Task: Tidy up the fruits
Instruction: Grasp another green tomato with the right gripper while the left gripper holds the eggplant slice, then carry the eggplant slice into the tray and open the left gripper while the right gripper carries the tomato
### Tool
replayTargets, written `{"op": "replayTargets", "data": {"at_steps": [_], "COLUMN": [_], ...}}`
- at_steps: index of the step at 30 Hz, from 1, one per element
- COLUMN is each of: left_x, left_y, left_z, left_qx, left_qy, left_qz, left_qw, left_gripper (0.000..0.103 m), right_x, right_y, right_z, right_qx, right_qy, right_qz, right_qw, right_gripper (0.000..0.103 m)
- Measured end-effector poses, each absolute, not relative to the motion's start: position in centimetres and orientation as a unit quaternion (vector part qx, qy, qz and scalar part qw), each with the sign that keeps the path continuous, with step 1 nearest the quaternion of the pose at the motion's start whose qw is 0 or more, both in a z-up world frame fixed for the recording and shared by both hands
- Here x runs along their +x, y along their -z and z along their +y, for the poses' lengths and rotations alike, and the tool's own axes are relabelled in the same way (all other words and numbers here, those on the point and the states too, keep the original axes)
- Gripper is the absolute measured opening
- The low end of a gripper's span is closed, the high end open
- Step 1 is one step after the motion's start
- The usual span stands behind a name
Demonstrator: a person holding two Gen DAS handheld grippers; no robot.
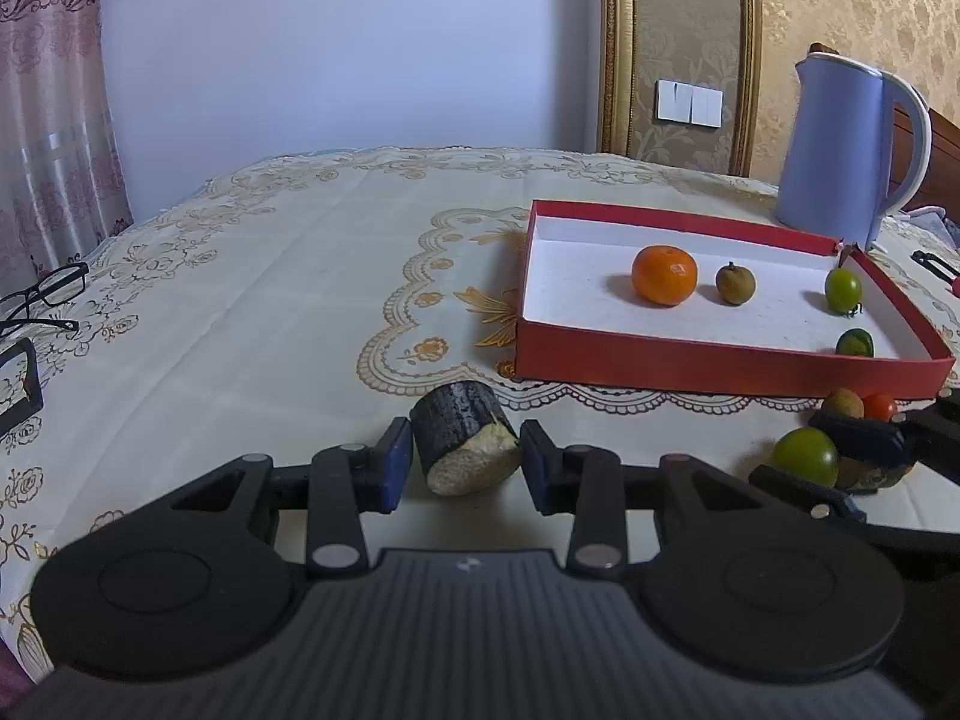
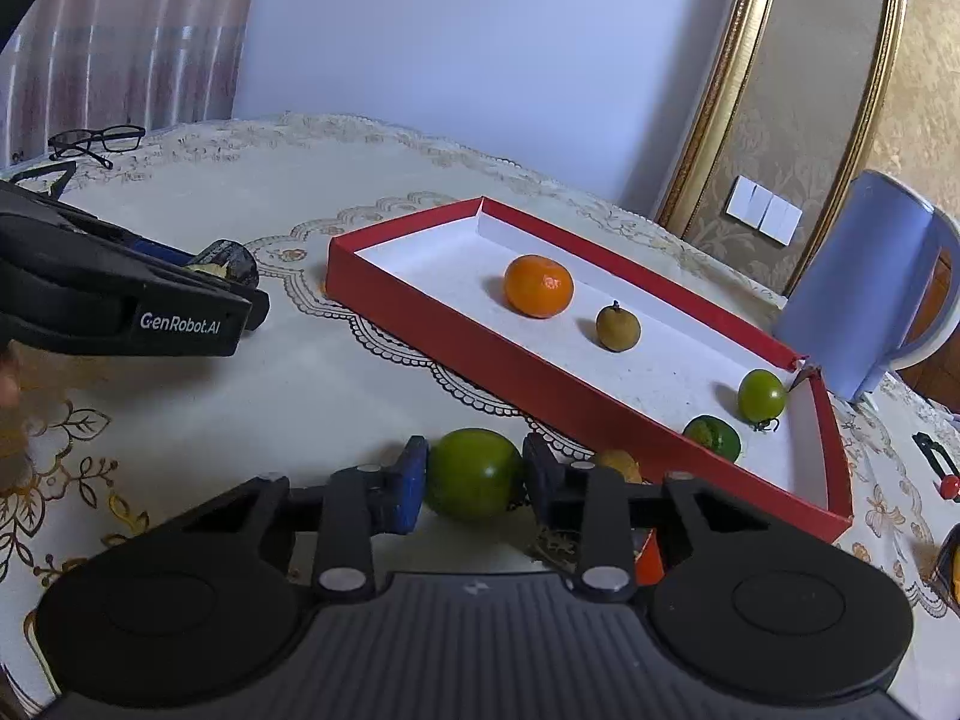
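My left gripper (image 1: 467,459) is shut on a dark-skinned chunk (image 1: 465,435) with a pale cut end, low over the tablecloth. To its right, my right gripper (image 2: 474,477) is shut on a round green fruit (image 2: 474,473), the blue pads pressing both its sides; this fruit (image 1: 804,456) also shows in the left wrist view. Just beyond stands a red tray (image 2: 480,354) with a white floor. It holds an orange (image 2: 538,286), a brown fruit (image 2: 618,328), a green tomato (image 2: 761,396) and a small dark green fruit (image 2: 712,437).
A small brown fruit (image 1: 843,403) and a red one (image 1: 879,407) lie on the cloth by the tray's near wall. A blue kettle (image 1: 852,150) stands behind the tray's far right corner. Glasses (image 1: 42,294) lie at the table's left edge.
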State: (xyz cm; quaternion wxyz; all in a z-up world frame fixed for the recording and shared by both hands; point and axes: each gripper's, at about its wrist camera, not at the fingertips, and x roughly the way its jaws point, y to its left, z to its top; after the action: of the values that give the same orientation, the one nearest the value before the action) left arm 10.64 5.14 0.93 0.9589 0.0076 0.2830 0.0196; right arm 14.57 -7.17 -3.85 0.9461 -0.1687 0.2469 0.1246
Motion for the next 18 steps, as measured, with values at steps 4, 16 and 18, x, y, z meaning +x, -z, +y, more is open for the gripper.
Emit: {"op": "replayTargets", "data": {"at_steps": [4,16,18], "left_x": [10.6,10.1,10.2], "left_y": [-0.8,-3.2,-4.1], "left_z": [5.2,4.9,5.0], "left_qx": [0.008,0.008,0.000], "left_qy": [-0.019,0.001,0.013], "left_qz": [0.283,0.261,0.253], "left_qw": [0.959,0.965,0.967], "left_gripper": [0.036,0.036,0.035], "right_x": [14.2,10.4,9.5], "right_y": [3.8,2.0,1.4], "right_z": [-7.4,-10.3,-11.5], "right_qx": [-0.160,-0.089,-0.081], "right_qy": [-0.130,-0.155,-0.139], "right_qz": [0.245,0.195,0.182], "right_qw": [0.947,0.964,0.970], "right_gripper": [0.033,0.033,0.033]}}
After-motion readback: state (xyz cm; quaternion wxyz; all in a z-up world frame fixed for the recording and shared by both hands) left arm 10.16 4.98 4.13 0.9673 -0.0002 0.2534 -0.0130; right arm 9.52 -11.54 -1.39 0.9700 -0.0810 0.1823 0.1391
